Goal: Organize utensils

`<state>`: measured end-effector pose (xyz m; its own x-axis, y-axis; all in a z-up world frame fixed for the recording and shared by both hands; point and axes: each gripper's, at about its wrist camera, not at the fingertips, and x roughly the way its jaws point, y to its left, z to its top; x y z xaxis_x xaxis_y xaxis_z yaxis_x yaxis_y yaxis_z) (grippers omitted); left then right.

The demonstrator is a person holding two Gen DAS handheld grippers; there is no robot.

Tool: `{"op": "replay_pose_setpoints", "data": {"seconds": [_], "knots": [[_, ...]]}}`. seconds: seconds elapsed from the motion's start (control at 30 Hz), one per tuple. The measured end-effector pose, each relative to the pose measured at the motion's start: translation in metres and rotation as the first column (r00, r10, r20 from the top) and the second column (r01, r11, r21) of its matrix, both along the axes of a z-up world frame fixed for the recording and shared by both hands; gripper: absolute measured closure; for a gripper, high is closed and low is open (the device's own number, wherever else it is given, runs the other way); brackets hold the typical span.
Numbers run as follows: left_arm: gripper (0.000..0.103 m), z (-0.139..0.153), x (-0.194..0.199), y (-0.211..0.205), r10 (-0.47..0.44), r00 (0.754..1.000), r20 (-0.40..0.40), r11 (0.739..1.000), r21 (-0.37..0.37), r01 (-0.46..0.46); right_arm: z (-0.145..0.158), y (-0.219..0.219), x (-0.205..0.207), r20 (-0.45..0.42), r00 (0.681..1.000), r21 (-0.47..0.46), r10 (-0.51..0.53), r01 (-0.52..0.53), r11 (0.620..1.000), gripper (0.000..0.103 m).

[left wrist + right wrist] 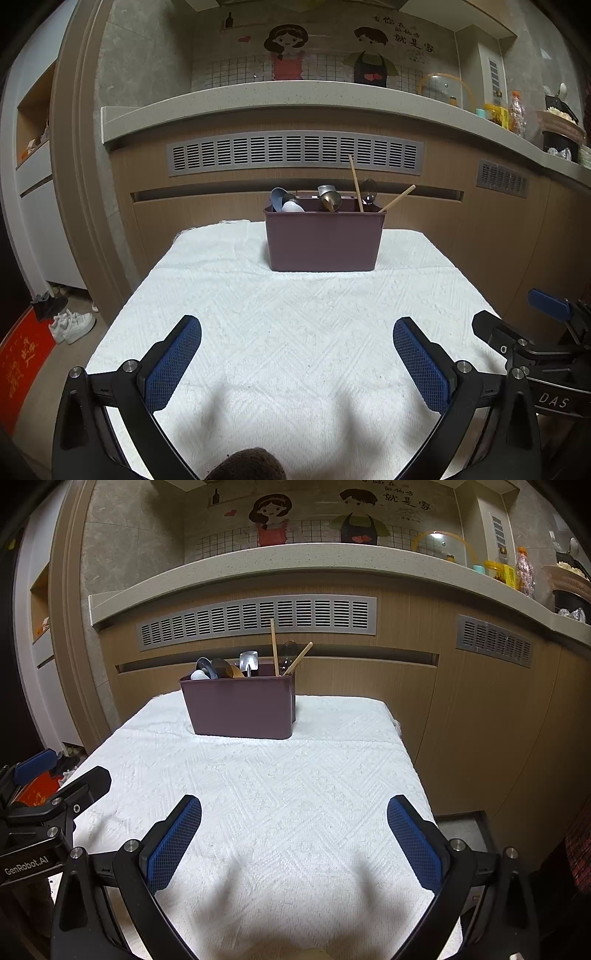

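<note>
A maroon plastic bin [324, 242] [242, 709] stands at the far end of the white-towelled table [295, 332] [258, 805]. Spoons [286, 203] [207, 670], a metal scoop [330, 199] [248, 661] and two wooden chopsticks [356, 184] [274, 646] stick up out of it. My left gripper [297, 363] hovers open over the near towel, nothing between its blue pads [173, 363]. My right gripper [293, 842] is likewise open and empty over the near right part. Each gripper shows at the edge of the other's view.
A wooden cabinet front with grey vents [295, 151] and a stone counter [295, 96] rise behind the table. Jars and bottles [517, 112] stand on the counter at right. White shoes [72, 325] and a red mat [22, 365] lie on the floor at left.
</note>
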<state>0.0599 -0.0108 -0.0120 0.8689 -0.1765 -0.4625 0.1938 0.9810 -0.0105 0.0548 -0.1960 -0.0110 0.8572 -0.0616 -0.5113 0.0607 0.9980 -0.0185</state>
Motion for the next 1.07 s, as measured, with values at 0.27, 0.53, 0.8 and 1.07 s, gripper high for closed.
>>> {"op": "replay_pose_setpoints", "data": {"seconds": [0.27, 0.53, 0.8, 1.07], "knots": [[0.0, 0.0002, -0.002, -0.0008, -0.007, 1.0, 0.002, 1.0, 0.007, 0.007, 0.0004, -0.0005, -0.0011, 0.006, 1.0, 0.0, 0.0, 0.0, 1.0, 0.003], [0.0, -0.0005, -0.0018, -0.0006, -0.005, 1.0, 0.003, 1.0, 0.007, 0.005, 0.0013, -0.001, -0.003, 0.013, 1.0, 0.002, -0.003, 0.003, 1.0, 0.003], [0.0, -0.0011, -0.0019, -0.0005, 0.001, 1.0, 0.001, 1.0, 0.012, -0.001, 0.0033, -0.0023, -0.0036, 0.013, 1.0, 0.009, -0.008, 0.008, 1.0, 0.003], [0.0, -0.0085, 0.0041, 0.0032, 0.015, 1.0, -0.027, 1.0, 0.011, -0.014, 0.0025, -0.0051, -0.0001, 0.001, 1.0, 0.022, -0.009, 0.009, 1.0, 0.001]]}}
